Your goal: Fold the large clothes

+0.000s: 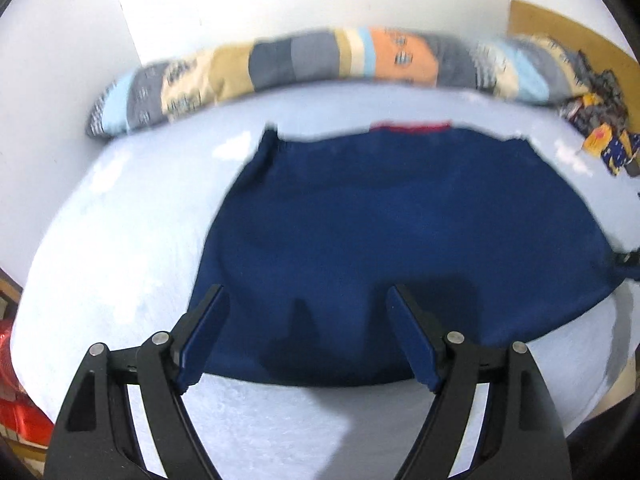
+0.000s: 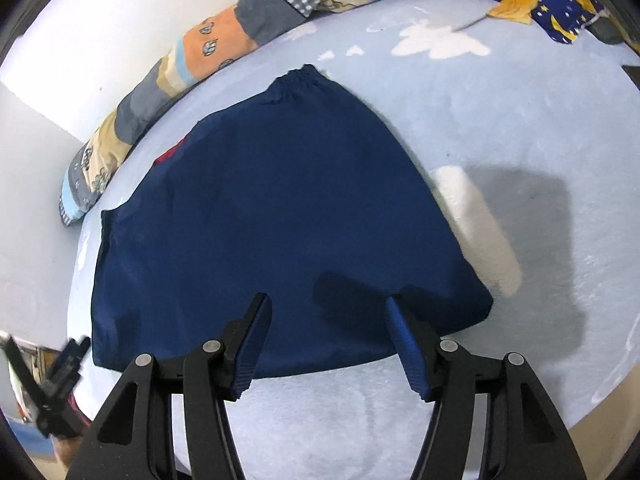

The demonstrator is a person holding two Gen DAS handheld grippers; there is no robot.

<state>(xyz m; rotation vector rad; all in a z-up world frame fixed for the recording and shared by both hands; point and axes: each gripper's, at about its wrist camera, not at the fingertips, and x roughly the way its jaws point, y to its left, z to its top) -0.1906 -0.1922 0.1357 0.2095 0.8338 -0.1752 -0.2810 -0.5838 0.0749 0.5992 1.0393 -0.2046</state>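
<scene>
- My left gripper hangs over the near hem of the navy garment, jaws spread wide with nothing between the pads; only its shadow falls on the cloth.
- The navy garment lies flat on the pale blue bed, already doubled into a broad trapezoid, I judge: a gathered cuff lies at the far corner and a strip of red lining peeks out along the far edge.
- My right gripper hovers above the garment's near right corner, jaws also apart and empty.
- By my reckoning at least one fold is done, with no loose sleeves in sight; what seems left is folding it again into a smaller packet and smoothing it.
- Behind the garment a patchwork bolster runs along the wall, and a heap of patterned clothes sits at the far right of the bed, perhaps awaiting their turn.
- Hard to make out: the left wrist view is motion-blurred, so the far edge and the red strip are smeared. I cannot tell how many layers lie underneath, or what kind of garment this is. A white patch beside its right edge may be print on the sheet.
</scene>
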